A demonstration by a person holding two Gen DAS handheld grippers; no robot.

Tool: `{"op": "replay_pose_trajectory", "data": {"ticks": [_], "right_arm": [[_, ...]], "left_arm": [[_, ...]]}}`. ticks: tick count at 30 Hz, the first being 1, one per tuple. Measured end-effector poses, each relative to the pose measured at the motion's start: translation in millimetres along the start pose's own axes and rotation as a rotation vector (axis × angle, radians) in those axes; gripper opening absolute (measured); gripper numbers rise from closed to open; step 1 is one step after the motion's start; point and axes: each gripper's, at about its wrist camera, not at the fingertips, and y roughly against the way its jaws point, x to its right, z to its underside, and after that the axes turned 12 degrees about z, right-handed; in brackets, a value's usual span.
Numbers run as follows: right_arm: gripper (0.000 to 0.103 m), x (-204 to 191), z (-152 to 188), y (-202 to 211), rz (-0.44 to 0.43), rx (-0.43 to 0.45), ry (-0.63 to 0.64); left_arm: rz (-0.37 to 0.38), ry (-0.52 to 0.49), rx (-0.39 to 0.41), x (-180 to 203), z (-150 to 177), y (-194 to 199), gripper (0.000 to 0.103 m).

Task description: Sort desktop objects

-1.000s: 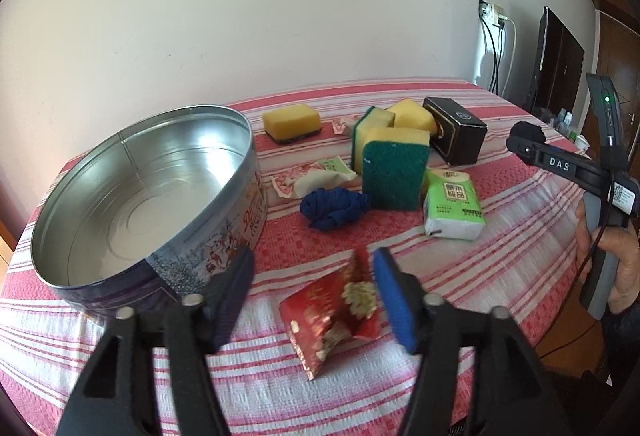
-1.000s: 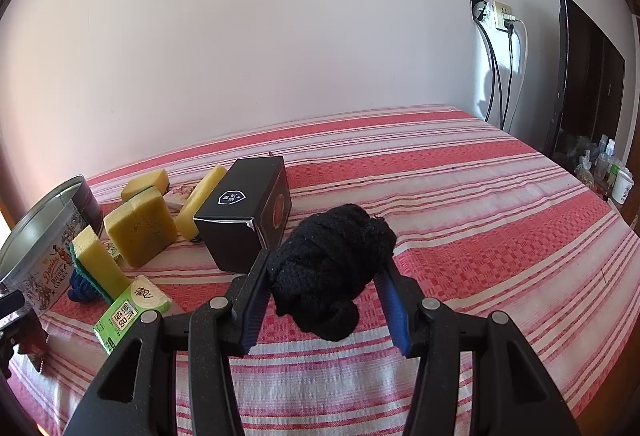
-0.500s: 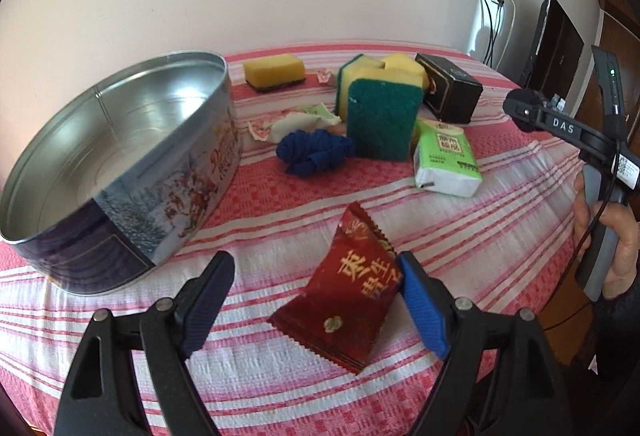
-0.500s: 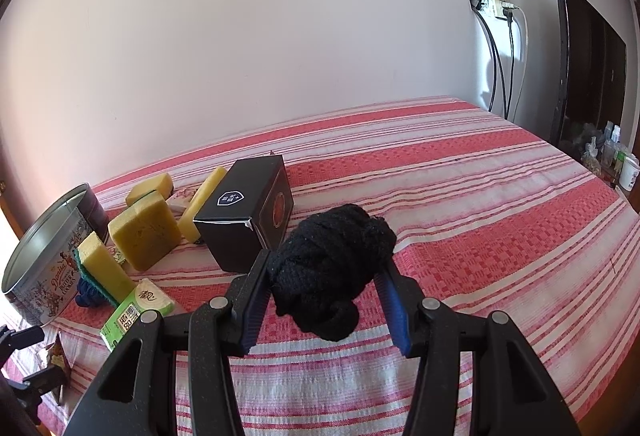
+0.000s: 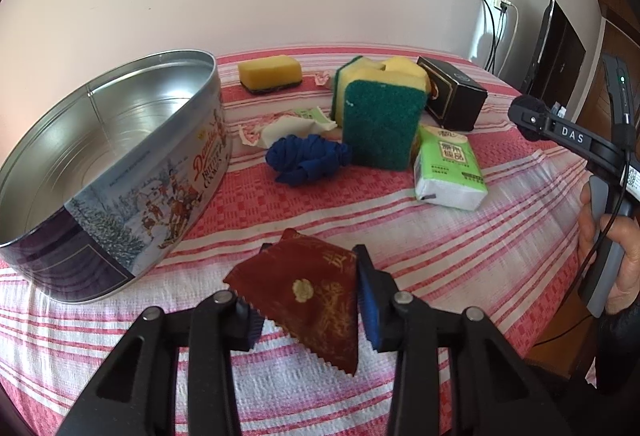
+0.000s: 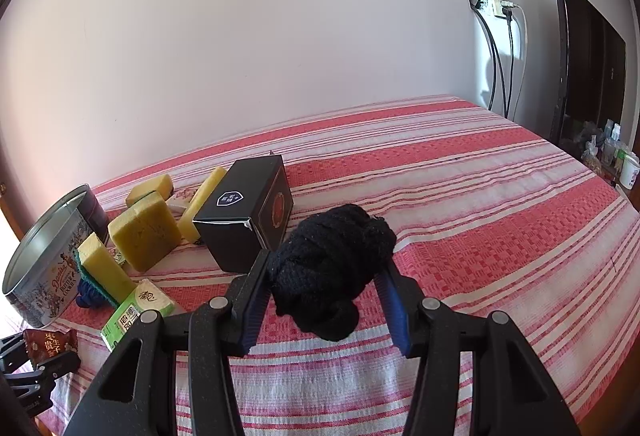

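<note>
Count on table: sponges, 4 (image 6: 143, 232) (image 6: 105, 268) (image 6: 151, 188) (image 6: 202, 202); tin, 1 (image 5: 120, 172); black box, 1 (image 6: 244, 220); tissue pack, 1 (image 5: 448, 172). Cloth bundles, 2: one blue (image 5: 308, 158), one black (image 6: 332, 268). Red snack packet, 1 (image 5: 308, 292); loose wrappers, at least 2 (image 5: 296, 124), exact number unclear.

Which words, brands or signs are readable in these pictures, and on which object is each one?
"DAS": on the right tool's black body.
"BUTTER COOKIES": on the round metal tin; the brand above is partly hidden.
"枣生贵子": on the red snack packet.
Green tissue pack: print too small.
Black box: shield emblem, unreadable.
</note>
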Motion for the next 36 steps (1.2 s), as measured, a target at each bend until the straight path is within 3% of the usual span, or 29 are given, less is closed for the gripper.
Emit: {"op": "replay_pose_trajectory", "data": {"ticks": [7,11,16,26,29,36], "right_arm": [[0.053,-5.3,-2.1,5.4,0.002,0.019,0.011],[0.053,-21.1,-9.3,22.0,-0.077,0.040,0.022],[0.053,-68.5,-25.1,55.9,-0.204,0.140,0.113],[0.053,-217.3,-37.4,83.0,-0.517,0.245,0.328],[0.053,-255.2,-37.3,80.1,-0.549,0.252,0.367],[0.053,-318.0,-34.2,54.3,-0.554,0.204,0.401]], "left_arm": [[-0.025,-0.027,0.055,6.1,-8.7,14.1,0.038],[-0.048,-0.040,0.120,3.2,-15.8,35.2,0.038],[-0.108,0.012,0.240,-17.5,-30.7,70.4,0.038],[-0.366,0.181,0.348,-98.6,-55.7,96.7,0.038],[-0.469,0.208,0.355,-122.3,-60.9,93.8,0.038],[-0.587,0.258,0.364,-161.2,-70.9,79.9,0.038]]}}
